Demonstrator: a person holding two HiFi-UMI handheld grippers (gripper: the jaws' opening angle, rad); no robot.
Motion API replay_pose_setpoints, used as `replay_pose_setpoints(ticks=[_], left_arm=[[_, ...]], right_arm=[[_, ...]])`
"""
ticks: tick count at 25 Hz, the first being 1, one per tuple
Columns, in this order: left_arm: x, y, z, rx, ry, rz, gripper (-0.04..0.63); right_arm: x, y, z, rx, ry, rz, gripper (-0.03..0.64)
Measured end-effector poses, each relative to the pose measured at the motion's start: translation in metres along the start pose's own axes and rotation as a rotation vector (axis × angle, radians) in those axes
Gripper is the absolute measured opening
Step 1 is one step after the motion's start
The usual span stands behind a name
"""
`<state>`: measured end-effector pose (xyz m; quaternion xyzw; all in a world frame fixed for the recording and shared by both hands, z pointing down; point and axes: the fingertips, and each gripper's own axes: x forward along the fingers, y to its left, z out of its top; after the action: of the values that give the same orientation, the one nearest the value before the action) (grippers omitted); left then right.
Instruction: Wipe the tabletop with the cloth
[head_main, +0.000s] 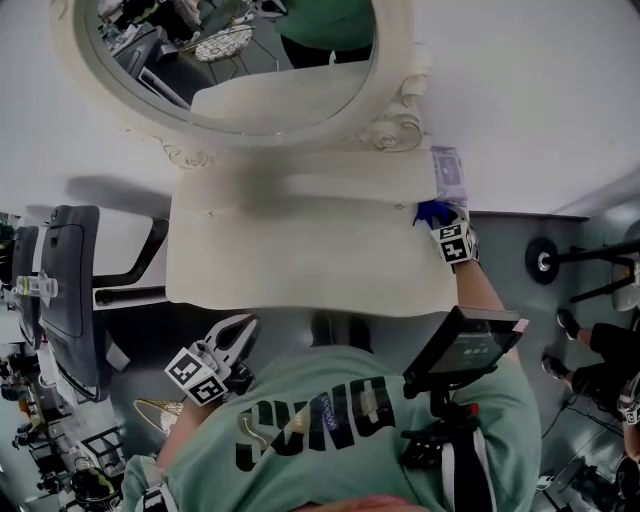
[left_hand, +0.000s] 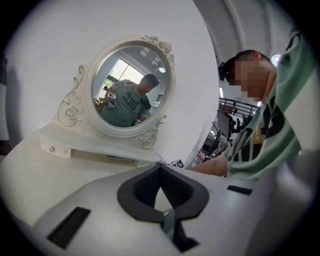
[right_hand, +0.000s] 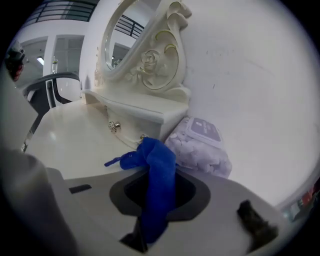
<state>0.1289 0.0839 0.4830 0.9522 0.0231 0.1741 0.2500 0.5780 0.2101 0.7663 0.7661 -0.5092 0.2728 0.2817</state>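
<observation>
A blue cloth (head_main: 430, 212) lies bunched at the far right corner of the cream tabletop (head_main: 300, 250), with my right gripper (head_main: 440, 222) shut on it. In the right gripper view the cloth (right_hand: 159, 162) hangs folded between the jaws and spills forward over the table (right_hand: 65, 135). My left gripper (head_main: 236, 338) is off the table, below its front edge and close to my body. In the left gripper view its jaws (left_hand: 160, 166) meet at the tips with nothing held, pointing over the tabletop (left_hand: 35, 175) toward the mirror.
An oval mirror (head_main: 240, 60) in an ornate cream frame stands on a small drawer shelf (right_hand: 135, 112) at the back. A pack of wipes (right_hand: 200, 145) leans by the wall next to the cloth. A dark chair (head_main: 70, 290) stands left of the table.
</observation>
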Motion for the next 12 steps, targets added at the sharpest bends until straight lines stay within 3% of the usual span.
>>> replay_pose_setpoints(ticks=[3,5,12], left_arm=[[-0.003,0.000,-0.001,0.003,-0.002,0.008,-0.002],[-0.003,-0.001,-0.001,0.004,-0.006,0.003,-0.003],[0.017,-0.013,-0.004,0.004,-0.006,-0.069,-0.002]], right_arm=[[-0.007,0.012,-0.001,-0.070,-0.013,0.031,0.067],[-0.028,0.041,-0.016,-0.124,-0.023,0.098,0.067],[-0.155,0.158,-0.123,-0.125,0.001,0.322,0.067]])
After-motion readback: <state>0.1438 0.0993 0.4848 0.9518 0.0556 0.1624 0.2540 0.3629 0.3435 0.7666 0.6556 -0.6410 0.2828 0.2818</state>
